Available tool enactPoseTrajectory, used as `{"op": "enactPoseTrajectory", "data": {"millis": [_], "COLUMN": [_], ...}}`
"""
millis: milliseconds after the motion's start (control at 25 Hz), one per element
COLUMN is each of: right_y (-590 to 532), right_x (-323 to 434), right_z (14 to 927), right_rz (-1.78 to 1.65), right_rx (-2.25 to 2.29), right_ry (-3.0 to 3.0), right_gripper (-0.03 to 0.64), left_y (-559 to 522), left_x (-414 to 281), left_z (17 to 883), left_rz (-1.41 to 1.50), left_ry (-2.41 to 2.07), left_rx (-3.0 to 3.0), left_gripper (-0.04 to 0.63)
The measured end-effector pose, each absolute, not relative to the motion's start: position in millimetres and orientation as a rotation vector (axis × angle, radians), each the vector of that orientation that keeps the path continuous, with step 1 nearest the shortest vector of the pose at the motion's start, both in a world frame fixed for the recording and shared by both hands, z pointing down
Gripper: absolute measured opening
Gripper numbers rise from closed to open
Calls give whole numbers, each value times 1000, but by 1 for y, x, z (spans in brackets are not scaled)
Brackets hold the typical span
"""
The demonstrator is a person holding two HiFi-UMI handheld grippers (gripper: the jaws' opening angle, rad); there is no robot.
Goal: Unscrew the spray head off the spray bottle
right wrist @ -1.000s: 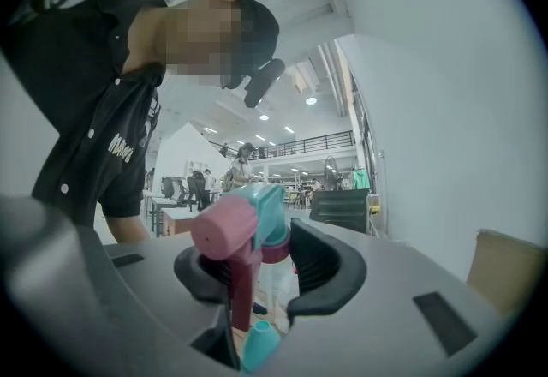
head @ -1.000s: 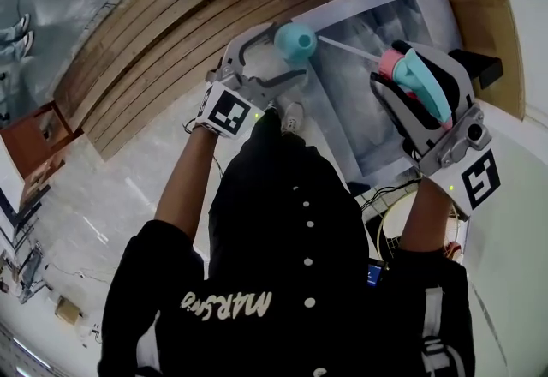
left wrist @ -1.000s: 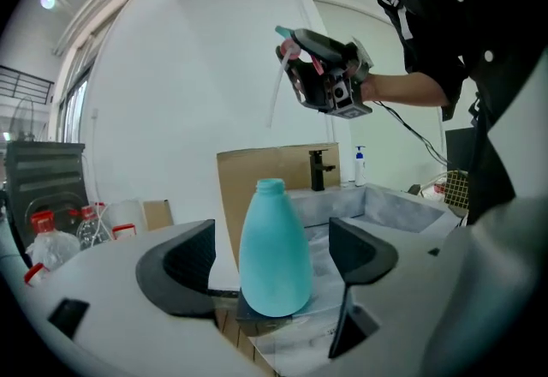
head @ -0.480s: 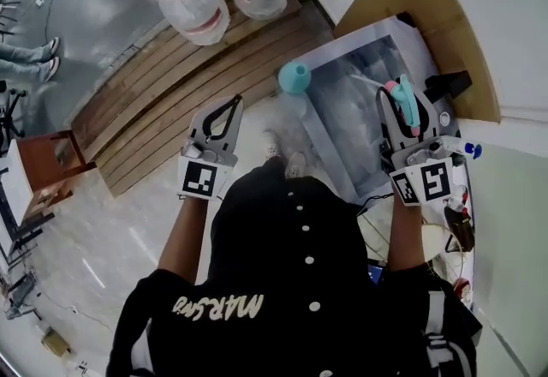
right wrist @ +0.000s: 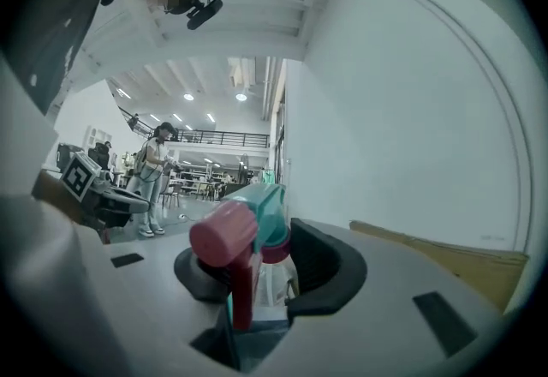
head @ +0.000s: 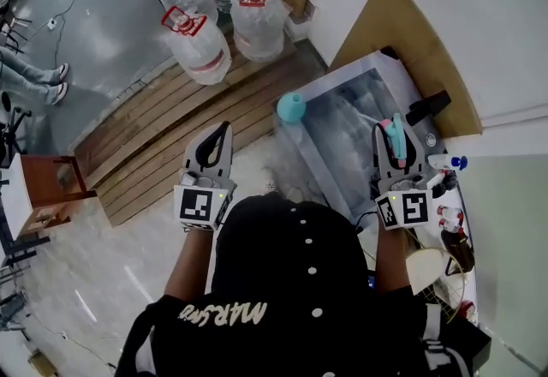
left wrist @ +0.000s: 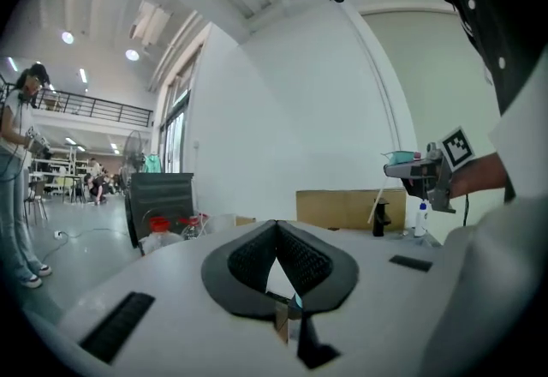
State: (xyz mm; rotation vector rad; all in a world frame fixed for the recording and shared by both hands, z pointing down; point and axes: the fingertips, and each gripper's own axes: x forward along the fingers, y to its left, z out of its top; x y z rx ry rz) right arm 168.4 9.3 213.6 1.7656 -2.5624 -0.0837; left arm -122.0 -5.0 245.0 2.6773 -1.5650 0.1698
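A teal spray bottle (head: pixel 291 107), its head off, stands at the near left edge of the silvery table top (head: pixel 347 131). The spray head (head: pixel 399 128), teal with a pink nozzle, sits in my right gripper (head: pixel 392 137), which is shut on it above the table. In the right gripper view the pink nozzle (right wrist: pixel 224 235) and teal body (right wrist: pixel 267 206) stick up between the dark pads of that gripper (right wrist: pixel 261 268). My left gripper (head: pixel 216 144) hangs left of the table over the floor, shut and empty. Its pads (left wrist: pixel 295 260) meet at the tips (left wrist: pixel 276 225).
Three big water jugs (head: pixel 199 34) stand on a wooden slatted platform (head: pixel 171 131) beyond the left gripper. A cardboard sheet (head: pixel 402 32) leans on the wall behind the table. A black tap (head: pixel 428 105) and a small bottle (head: pixel 449 163) are at the table's right. A brown stool (head: pixel 43 187) is far left.
The left gripper had its jaws around the teal bottle; now the bottle stands alone at the table edge, and that gripper has drawn back and shut. Both grippers pulled toward me; the right keeps the spray head.
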Motion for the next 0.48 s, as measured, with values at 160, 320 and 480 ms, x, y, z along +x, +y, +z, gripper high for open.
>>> {"op": "enactPoseTrajectory", "data": {"millis": [160,320,480], "right_y": [16,18,17], "right_x": [175,176,175], "right_z": [215,214,212], "right_rz": [-85,-78,-69], "right_rx": [1802,1819,1815], "right_ry": [-2528,-2525,-2524], "right_gripper": [155,155,155], "left_y": [-2,1,2], "left_x": [-124,-122,-116], "left_z": [237,236,230], "left_rz": [157,185,188], "left_ry": [-1606,-1618,-1623], "left_rx": [2669,2695,2708], "left_gripper": [26,26,26]}}
